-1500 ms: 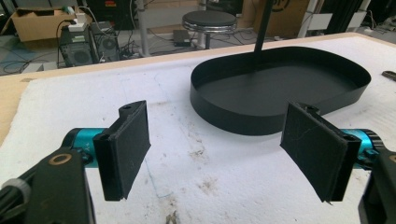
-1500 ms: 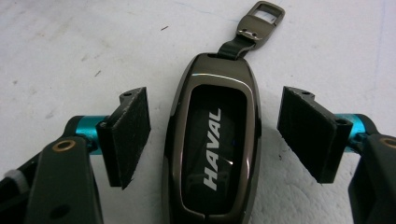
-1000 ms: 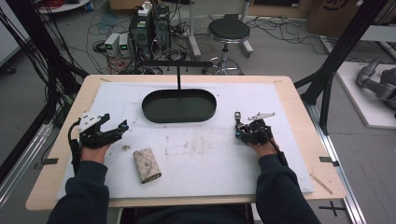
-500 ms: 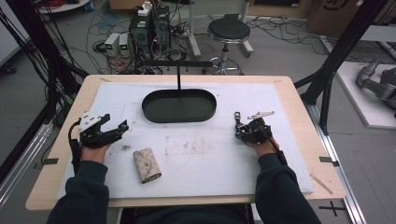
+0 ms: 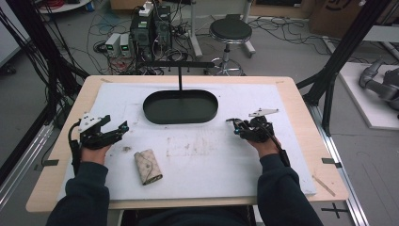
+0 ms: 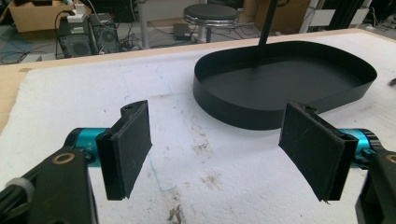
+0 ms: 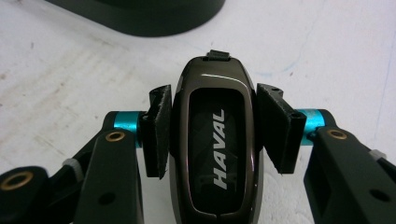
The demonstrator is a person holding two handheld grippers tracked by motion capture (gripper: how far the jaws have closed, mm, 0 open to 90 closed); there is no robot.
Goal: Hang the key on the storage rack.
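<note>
Key fob, glossy dark brown with the lettering HAVAL on its black face, sits between the fingers of the right gripper, which pinch it across its two long sides; in the high view this gripper is just off the right end of the black oval tray, near its front rim. Judged from its moulded shell, the fob is light and rigid, and its polished, rounded flanks are likely slippery, so the flat padded faces across the narrow width appear the soundest hold; the small tab at its far end looks too slight to grip. The tray is a shallow, dark, straight-walled container with a thin black post rising from its far side; in the left gripper view its floor shows bare, with nothing in it. The left gripper sits off the tray's left end, well apart from it, its fingers spread wide with nothing between them. A tan pouch with a snap flap lies flat on the white worktop in front of the tray and towards its left end; it looks soft and pliable, and whether it holds anything cannot be told.
</note>
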